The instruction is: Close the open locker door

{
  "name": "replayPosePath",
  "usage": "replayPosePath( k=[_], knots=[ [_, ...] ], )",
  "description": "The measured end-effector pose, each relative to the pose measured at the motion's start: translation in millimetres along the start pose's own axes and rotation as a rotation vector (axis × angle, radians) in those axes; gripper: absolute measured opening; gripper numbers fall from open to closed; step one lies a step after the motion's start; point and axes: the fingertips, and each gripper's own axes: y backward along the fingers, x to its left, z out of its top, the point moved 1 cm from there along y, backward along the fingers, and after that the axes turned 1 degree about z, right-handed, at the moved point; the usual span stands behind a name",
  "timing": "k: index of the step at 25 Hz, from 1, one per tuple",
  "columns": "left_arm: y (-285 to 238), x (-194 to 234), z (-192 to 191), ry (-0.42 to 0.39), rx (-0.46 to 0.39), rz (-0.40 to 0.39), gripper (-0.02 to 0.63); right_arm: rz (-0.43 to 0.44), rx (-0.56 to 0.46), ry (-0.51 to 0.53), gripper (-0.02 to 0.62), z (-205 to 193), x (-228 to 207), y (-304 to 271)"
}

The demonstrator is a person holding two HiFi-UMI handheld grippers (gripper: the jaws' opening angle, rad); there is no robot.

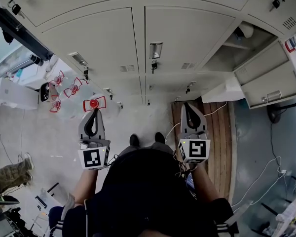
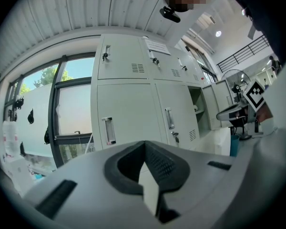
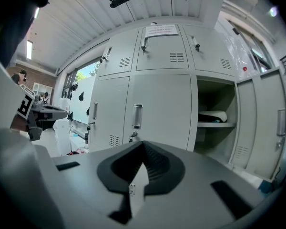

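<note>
A bank of pale grey lockers faces me. One compartment at the right stands open, its door swung out to the right. In the right gripper view the open compartment holds a white object on a shelf, with the door beside it. The left gripper view has this compartment far right. My left gripper and right gripper hang side by side, well short of the lockers. Each is shut with nothing between the jaws, as the left gripper and right gripper tips show.
Red-and-white objects lie on the floor at the left by a white box. A wooden board lies under the right gripper. Cables trail across the floor at the right. A window adjoins the lockers' left side.
</note>
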Motion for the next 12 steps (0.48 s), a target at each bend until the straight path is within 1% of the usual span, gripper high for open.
replayPosePath(
  k=[2, 5, 8, 12],
  knots=[
    [-0.1, 0.5, -2.5, -0.012, 0.005, -0.001, 0.003, 0.001, -0.003, 0.003, -0.002, 2.5, -0.4, -1.6],
    [-1.6, -2.0, -3.3, 0.004, 0.004, -0.002, 0.003, 0.004, 0.0, 0.001, -0.002, 1.9, -0.6, -4.9],
    [0.5, -0.8, -14.4, -0.033, 0.031, -0.01, 0.003, 0.016, 0.003, 0.003, -0.002, 0.7, 1.2, -7.6],
    [-1.2, -2.0, -9.7, -0.015, 0.02, -0.007, 0.003, 0.024, 0.002, -0.003, -0.002, 1.1, 2.1, -11.5]
  ],
)
